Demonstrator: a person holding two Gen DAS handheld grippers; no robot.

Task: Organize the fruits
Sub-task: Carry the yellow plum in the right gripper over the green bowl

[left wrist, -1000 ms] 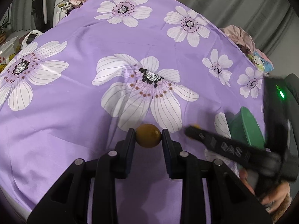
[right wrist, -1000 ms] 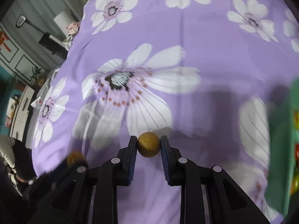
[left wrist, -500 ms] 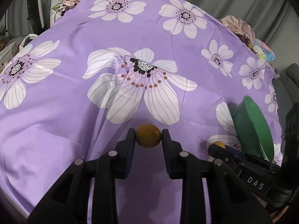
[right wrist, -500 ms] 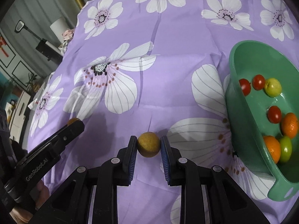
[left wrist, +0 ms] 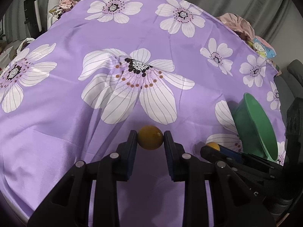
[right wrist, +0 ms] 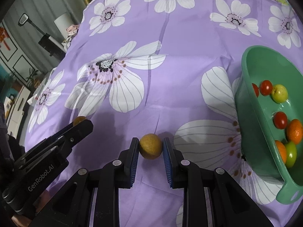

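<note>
My left gripper (left wrist: 150, 138) is shut on a small brown-yellow round fruit (left wrist: 150, 135), held just above the purple flowered cloth (left wrist: 132, 37). My right gripper (right wrist: 151, 146) is shut on a second brown round fruit (right wrist: 151, 148). Each gripper shows in the other's view: the right one (left wrist: 211, 148) low on the right with its fruit (left wrist: 213, 145), the left one (right wrist: 83, 125) at the left with its fruit (right wrist: 79, 120). A green bowl (right wrist: 244, 98) to the right holds several small fruits: red tomatoes (right wrist: 266, 87), a yellow-green apple (right wrist: 279, 93) and oranges (right wrist: 294, 131).
The cloth covers the whole table and falls off at the far and left edges. In the left wrist view the bowl (left wrist: 253, 124) stands tilted at the right edge. Clothes, a pink bundle (left wrist: 238, 23) and furniture lie beyond the table.
The right gripper swung toward the bowl, which came into its view. In the left wrist view it sank to the lower right corner. Both fruits stayed gripped.
</note>
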